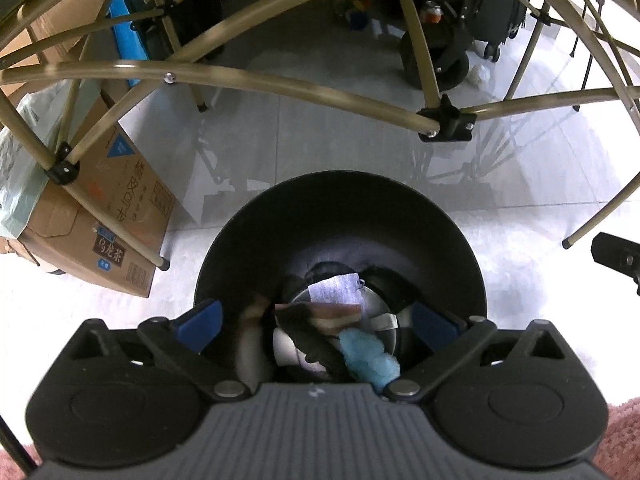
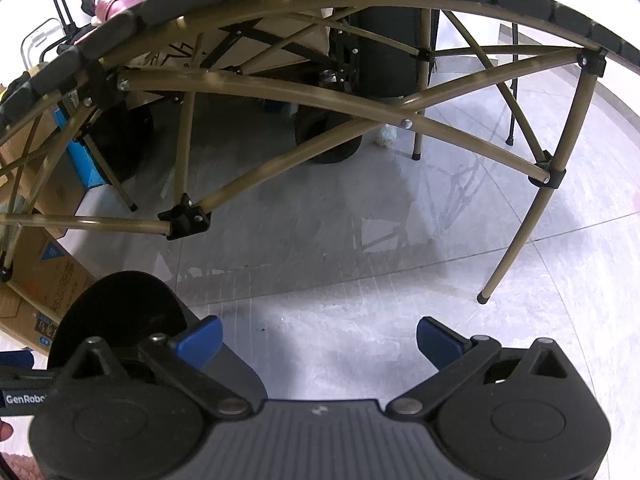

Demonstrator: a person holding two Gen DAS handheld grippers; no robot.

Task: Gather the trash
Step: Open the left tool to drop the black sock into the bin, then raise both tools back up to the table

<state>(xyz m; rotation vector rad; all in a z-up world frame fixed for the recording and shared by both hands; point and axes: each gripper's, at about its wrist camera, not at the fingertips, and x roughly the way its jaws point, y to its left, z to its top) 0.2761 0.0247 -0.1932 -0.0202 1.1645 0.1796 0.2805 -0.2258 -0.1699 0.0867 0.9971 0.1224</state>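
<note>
Black round plastic bin (image 1: 340, 216) sits under your left gripper (image 1: 316, 316), whose blue fingers stand wide and empty. Check the trash fell inside before lifting away. Your right gripper (image 2: 320, 338) is wide too, empty over the grey floor (image 2: 360, 240).

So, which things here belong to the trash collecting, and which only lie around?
Job:
- black bin
- trash in it: blue fluff, paper scrap
- left gripper, open

Lying about:
- cardboard boxes
- folding table frame
- suitcase

Black bin (image 1: 340, 216), blue fluff (image 1: 368, 356)
</note>
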